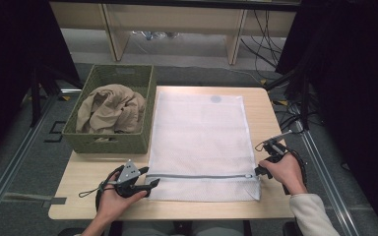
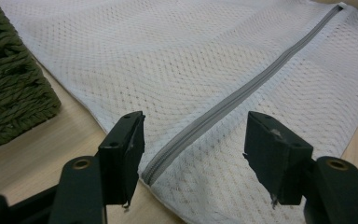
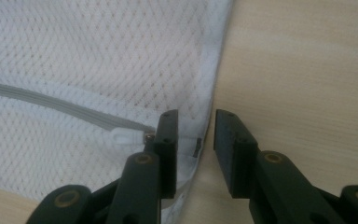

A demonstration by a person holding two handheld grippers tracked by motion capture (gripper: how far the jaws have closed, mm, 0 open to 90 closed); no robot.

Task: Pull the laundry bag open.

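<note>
Left gripper (image 2: 193,158): jaws spread wide, nothing clamped. Between them lies the closed end of the grey zipper (image 2: 242,93) of the white mesh laundry bag (image 2: 168,60); the pads stand clear of the fabric on either side. In the high view this gripper (image 1: 153,184) sits at the bag's near left corner, held in the person's left hand (image 1: 113,201).

Right gripper (image 3: 196,140): jaws parted, pressing on nothing. The bag's right hem (image 3: 212,70) runs into the gap between them. The white zipper pull (image 3: 128,136) lies just beside the left-hand jaw in the right gripper view, touching or nearly so; contact cannot be confirmed. In the high view the right gripper (image 1: 259,171) is at the zipper's right end.

Bag (image 1: 202,142): flat on the wooden table (image 1: 93,169), zipper (image 1: 197,176) shut along the near edge.

Woven green basket (image 1: 110,140): on the table's far left, just beside the bag, holding a crumpled tan garment (image 1: 110,109)
</note>
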